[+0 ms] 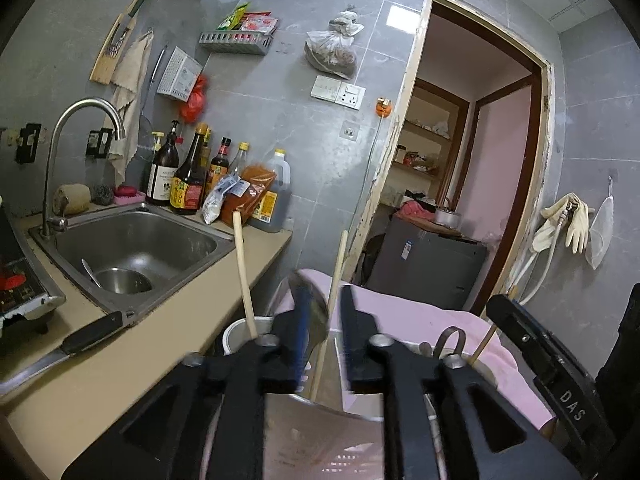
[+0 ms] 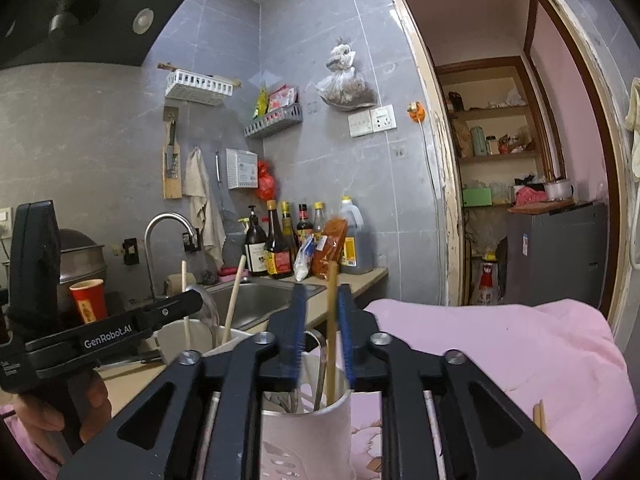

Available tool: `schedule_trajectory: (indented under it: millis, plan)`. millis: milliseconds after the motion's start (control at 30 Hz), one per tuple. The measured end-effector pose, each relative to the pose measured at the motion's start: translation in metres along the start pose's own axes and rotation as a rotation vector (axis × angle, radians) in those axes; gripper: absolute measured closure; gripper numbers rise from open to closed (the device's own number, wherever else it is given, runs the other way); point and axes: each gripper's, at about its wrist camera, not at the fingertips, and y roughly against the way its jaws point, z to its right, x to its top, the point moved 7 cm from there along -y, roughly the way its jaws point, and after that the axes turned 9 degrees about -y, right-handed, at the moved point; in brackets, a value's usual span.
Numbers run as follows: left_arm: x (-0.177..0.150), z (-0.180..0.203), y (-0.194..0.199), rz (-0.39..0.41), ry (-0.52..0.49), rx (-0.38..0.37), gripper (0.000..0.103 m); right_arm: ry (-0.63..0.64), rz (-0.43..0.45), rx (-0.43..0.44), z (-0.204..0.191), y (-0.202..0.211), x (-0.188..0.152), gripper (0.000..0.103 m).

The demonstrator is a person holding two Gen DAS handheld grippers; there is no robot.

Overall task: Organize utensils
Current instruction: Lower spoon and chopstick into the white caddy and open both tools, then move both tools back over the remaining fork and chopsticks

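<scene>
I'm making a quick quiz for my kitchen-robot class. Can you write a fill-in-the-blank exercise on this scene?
1. The steel bowl lies inside the ____.
2. The knife on the counter has a ____ handle.
3. The wooden chopstick between the right gripper's fingers stands in a ____ holder.
4. The cloth beside that holder is ____.

Missing words: sink; black; white; pink.

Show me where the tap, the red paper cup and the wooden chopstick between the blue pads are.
Tap (image 1: 86, 110): left wrist view, top of its curved spout.
Red paper cup (image 2: 88, 300): right wrist view, its side.
Wooden chopstick (image 2: 331, 320): right wrist view, mid shaft.
</scene>
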Motion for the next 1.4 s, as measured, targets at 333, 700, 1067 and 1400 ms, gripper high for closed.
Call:
schedule_trajectory:
  millis: [333,700,1067,1400]
  plan:
    - [0.021,0.023,0.02,0.069,-0.051,-0.044,0.046,-0.022,0.086,-0.046,0.022,0.034,0.031,0.044]
    - [0.019,0.076,0.034,0.087,-0.102,-0.16,0.004,-0.007,0.154,-0.155,0.066,0.109,0.048,0.001]
    - [-0.017,0.147,0.036,0.029,-0.282,-0.293,0.004,0.03,0.091,-0.265,0.1,0.147,0.037,0.0]
    - [-0.067,0.195,0.013,-0.14,-0.402,-0.405,0.004,0.041,-0.138,-0.459,0.152,0.145,-0.002,0.0]
